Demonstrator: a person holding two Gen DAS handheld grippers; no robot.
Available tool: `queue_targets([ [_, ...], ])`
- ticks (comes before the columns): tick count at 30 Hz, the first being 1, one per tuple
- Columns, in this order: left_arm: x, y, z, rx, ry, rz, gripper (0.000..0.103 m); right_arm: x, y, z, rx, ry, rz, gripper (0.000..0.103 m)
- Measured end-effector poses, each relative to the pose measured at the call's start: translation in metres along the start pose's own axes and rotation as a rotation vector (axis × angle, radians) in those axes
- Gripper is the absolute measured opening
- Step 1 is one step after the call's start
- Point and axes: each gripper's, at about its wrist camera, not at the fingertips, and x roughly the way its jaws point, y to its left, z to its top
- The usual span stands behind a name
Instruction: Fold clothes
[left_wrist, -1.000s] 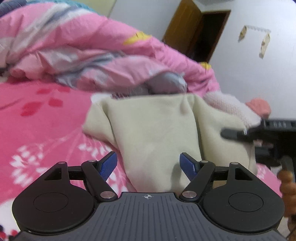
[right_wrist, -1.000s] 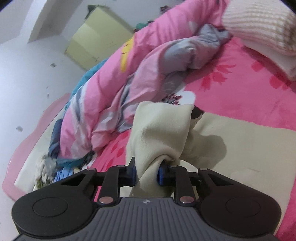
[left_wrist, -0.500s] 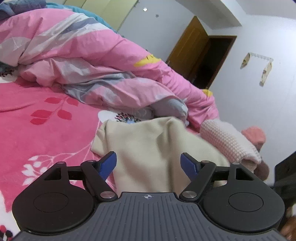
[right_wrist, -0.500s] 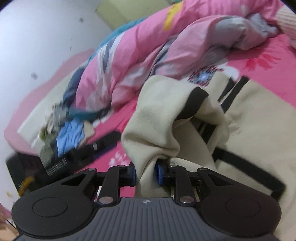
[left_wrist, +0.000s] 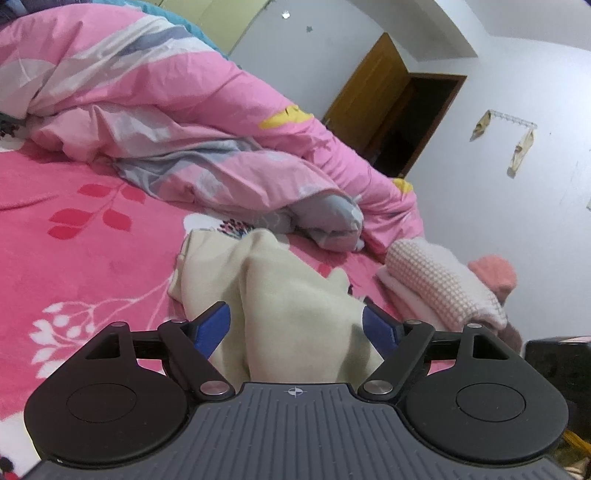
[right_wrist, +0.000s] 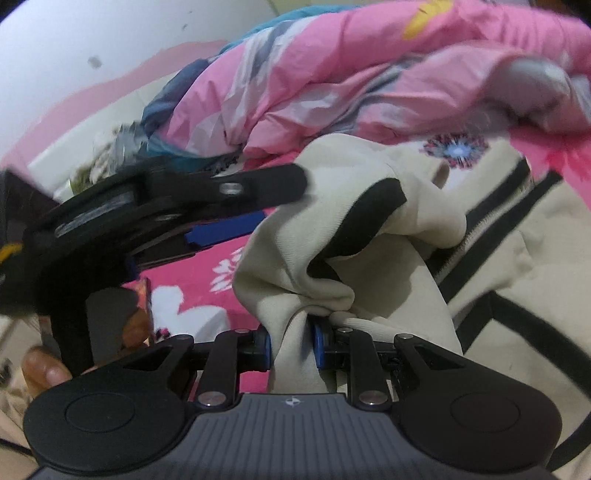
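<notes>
My right gripper (right_wrist: 291, 345) pinches a bunched fold of the cream garment (right_wrist: 369, 236). My left gripper (left_wrist: 295, 326) stands wide apart over it, gripping nothing.

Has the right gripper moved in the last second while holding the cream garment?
Yes. The right gripper, shut on the cream garment, carried its fold leftward across the bed, away from the striped body and toward the left gripper.

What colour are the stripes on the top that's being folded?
Black stripes on a cream top. They show best in the right wrist view.
</notes>
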Motion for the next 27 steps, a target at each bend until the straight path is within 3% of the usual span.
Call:
queue_targets([
  [6,0.009,0.005,-0.007,-0.013,0.043,0.017,0.080,-0.005,0.021,-0.005,-0.135,-0.013,-0.060,0.027],
  [12,0.011,0.003,-0.009,0.000,0.046,0.033,0.081,-0.019,0.022,-0.006,-0.144,-0.005,-0.059,0.031],
  [21,0.011,0.000,-0.010,0.023,0.047,0.062,0.081,-0.058,-0.007,0.003,-0.039,-0.056,-0.042,0.037],
  [27,0.011,0.003,-0.009,0.022,0.050,0.079,0.081,-0.084,-0.048,0.015,0.122,-0.163,-0.122,0.038],
])
